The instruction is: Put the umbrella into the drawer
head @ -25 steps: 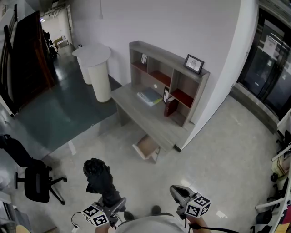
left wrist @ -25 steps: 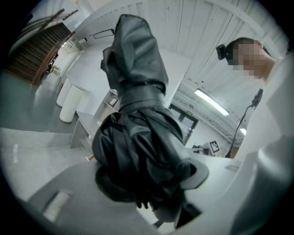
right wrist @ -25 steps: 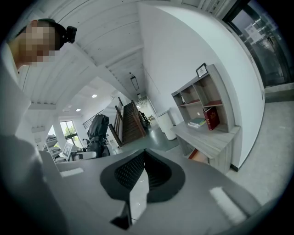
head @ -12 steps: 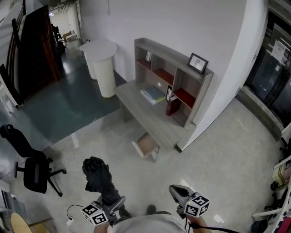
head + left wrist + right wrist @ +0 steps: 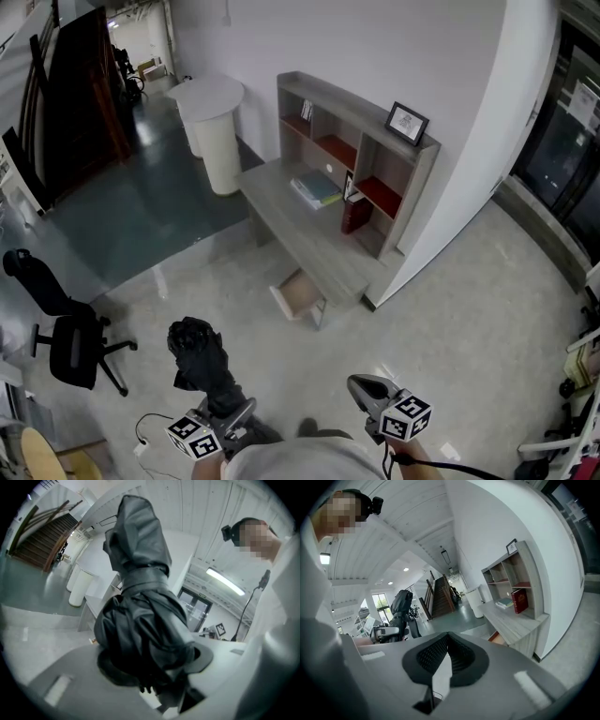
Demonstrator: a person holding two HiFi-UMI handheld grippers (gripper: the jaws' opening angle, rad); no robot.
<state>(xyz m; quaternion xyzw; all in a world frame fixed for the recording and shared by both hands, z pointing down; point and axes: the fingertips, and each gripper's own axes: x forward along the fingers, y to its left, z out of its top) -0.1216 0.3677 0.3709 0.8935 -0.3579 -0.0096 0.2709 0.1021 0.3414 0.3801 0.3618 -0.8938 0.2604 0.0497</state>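
Little has changed in the last second: the left gripper [image 5: 228,410] keeps its fingers clamped on the folded umbrella [image 5: 201,358]. Right gripper [image 5: 368,394] fingers together, empty. The open drawer [image 5: 298,296] under the worktop [image 5: 309,239] remains well ahead — approach unfinished.

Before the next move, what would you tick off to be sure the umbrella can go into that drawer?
1. Grip on the umbrella: the left gripper is closed on its lower end and it stands upright. Ok.
2. Right gripper free to help: jaws together, nothing between them. Ok.
3. Drawer open: it is pulled out under the desk. Ok.
4. Room inside the drawer: too small to judge in the head view. Cannot tell.
5. Way to the drawer: the office chair stands off to the left of it. Ok.
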